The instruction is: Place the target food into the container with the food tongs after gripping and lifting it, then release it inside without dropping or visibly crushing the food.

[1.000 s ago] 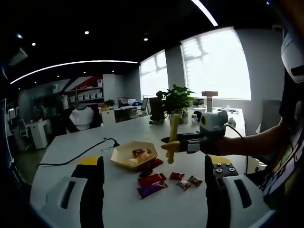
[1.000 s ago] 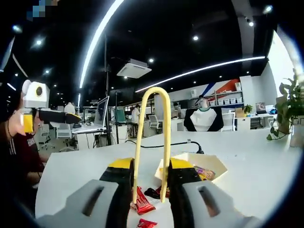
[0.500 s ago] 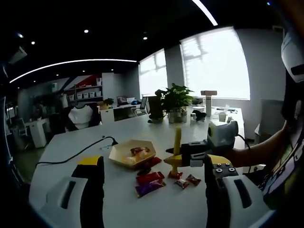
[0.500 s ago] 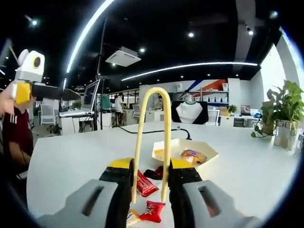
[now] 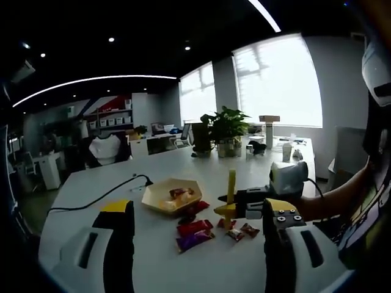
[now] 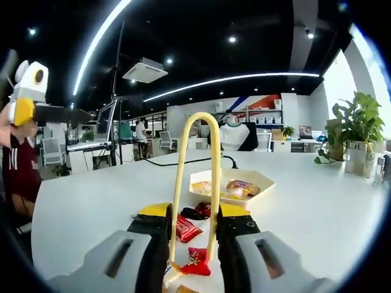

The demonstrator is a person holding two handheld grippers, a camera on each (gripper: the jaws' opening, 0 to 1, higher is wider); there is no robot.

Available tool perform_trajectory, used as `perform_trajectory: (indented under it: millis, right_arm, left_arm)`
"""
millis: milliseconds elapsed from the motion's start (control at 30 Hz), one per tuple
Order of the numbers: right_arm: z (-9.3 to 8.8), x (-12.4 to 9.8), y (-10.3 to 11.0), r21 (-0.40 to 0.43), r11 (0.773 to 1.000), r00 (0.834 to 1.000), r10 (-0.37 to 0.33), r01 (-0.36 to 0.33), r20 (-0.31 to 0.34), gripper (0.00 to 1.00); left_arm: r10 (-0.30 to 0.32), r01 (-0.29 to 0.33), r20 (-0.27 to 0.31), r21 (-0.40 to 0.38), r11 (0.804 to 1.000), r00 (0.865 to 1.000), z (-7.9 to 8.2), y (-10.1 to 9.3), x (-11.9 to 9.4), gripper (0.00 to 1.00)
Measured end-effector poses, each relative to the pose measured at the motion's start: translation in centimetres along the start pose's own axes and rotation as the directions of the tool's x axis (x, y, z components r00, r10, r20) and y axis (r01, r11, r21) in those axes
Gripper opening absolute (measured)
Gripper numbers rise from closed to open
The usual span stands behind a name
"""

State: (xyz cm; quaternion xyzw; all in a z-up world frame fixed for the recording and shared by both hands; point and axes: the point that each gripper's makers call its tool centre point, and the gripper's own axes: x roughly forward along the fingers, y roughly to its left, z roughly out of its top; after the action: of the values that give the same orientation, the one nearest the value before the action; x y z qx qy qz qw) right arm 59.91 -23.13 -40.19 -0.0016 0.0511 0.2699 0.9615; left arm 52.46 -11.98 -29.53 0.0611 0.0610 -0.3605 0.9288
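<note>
Right gripper (image 6: 192, 256) clenches the yellow tongs (image 6: 195, 177); red candy (image 6: 197, 261) lies between their tips on the counter (image 6: 85, 201); tray (image 6: 229, 186) beyond.

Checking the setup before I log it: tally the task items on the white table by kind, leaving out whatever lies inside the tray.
Yellow food tongs: 1
Hexagonal tray: 1
Loose wrapped snacks outside the tray: 7, as far as the left gripper view shows
Total: 9
</note>
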Motion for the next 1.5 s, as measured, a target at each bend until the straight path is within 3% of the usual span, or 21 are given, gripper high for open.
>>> perform_trajectory:
  millis: [200, 233, 267, 300, 333, 700, 833, 933, 1000, 1067, 1267, 1333, 1500]
  right_arm:
    - [-0.5, 0.0, 0.0, -0.012, 1.000, 1.000, -0.006, 0.006, -0.012, 0.25]
    - [-0.8, 0.1, -0.1, -0.018, 1.000, 1.000, -0.008, 0.008, -0.024, 0.25]
    - [-1.9, 0.0, -0.3, -0.018, 1.000, 0.997, -0.017, 0.016, -0.074, 0.24]
    - [-1.4, 0.1, -0.4, -0.013, 1.000, 1.000, -0.013, 0.013, -0.026, 0.23]
    - [-1.8, -0.2, -0.6, -0.005, 1.000, 0.998, -0.018, 0.018, -0.054, 0.23]
    - [-1.7, 0.1, -0.2, -0.066, 0.998, 0.998, -0.002, -0.002, -0.063, 0.14]
    - [-1.6, 0.0, -0.3, -0.031, 1.000, 0.998, 0.005, -0.007, -0.065, 0.15]
    - [-0.1, -0.3, -0.4, 0.035, 0.999, 1.000, 0.018, -0.019, 0.012, 0.15]
    - [-0.3, -0.3, -0.9, 0.006, 1.000, 1.000, 0.001, -0.001, -0.024, 0.15]
    - [0.6, -0.4, -1.1, 0.070, 0.998, 1.000, -0.001, 0.000, 0.014, 0.15]
    - [2.7, -0.6, -2.7, 0.041, 0.999, 0.998, -0.034, 0.032, 0.051, 0.16]
    - [3.6, -0.5, -4.1, 0.137, 0.988, 0.993, -0.080, 0.067, 0.085, 0.16]
    - [5.0, -0.1, -5.5, 0.096, 0.992, 0.991, -0.088, 0.079, 0.101, 0.16]
  left_arm:
    - [0.006, -0.006, 0.005, 0.004, 1.000, 1.000, 0.2, 0.1, -0.1, 0.92]
    - [0.008, -0.008, 0.006, 0.003, 1.000, 1.000, 0.2, 0.1, -0.1, 0.92]
    - [0.008, -0.008, 0.006, 0.001, 1.000, 1.000, 0.2, 0.1, -0.1, 0.92]
    - [0.007, -0.007, 0.004, 0.000, 1.000, 1.000, 0.2, 0.1, -0.1, 0.92]
    - [0.007, -0.007, 0.003, 0.000, 1.000, 1.000, 0.1, 0.1, -0.1, 0.92]
    - [0.010, -0.010, -0.004, -0.002, 1.000, 1.000, -0.2, 0.2, 0.0, 0.92]
    - [0.009, -0.009, -0.005, 0.000, 1.000, 1.000, 0.0, 0.1, 0.1, 0.92]
    - [0.010, -0.010, -0.010, 0.006, 1.000, 1.000, 0.0, 0.1, 0.0, 0.92]
    - [0.012, -0.012, -0.010, 0.005, 1.000, 1.000, 0.0, 0.2, -0.1, 0.92]
    - [0.016, -0.016, -0.012, 0.005, 1.000, 1.000, -0.1, 0.3, -0.1, 0.92]
    - [0.024, -0.024, -0.005, -0.004, 1.000, 1.000, 0.0, 0.4, 0.0, 0.92]
    - [0.016, -0.016, -0.012, -0.011, 1.000, 1.000, -0.3, 0.2, 0.1, 0.92]
    - [0.009, -0.009, -0.016, -0.009, 1.000, 1.000, -0.5, -0.1, 0.0, 0.92]
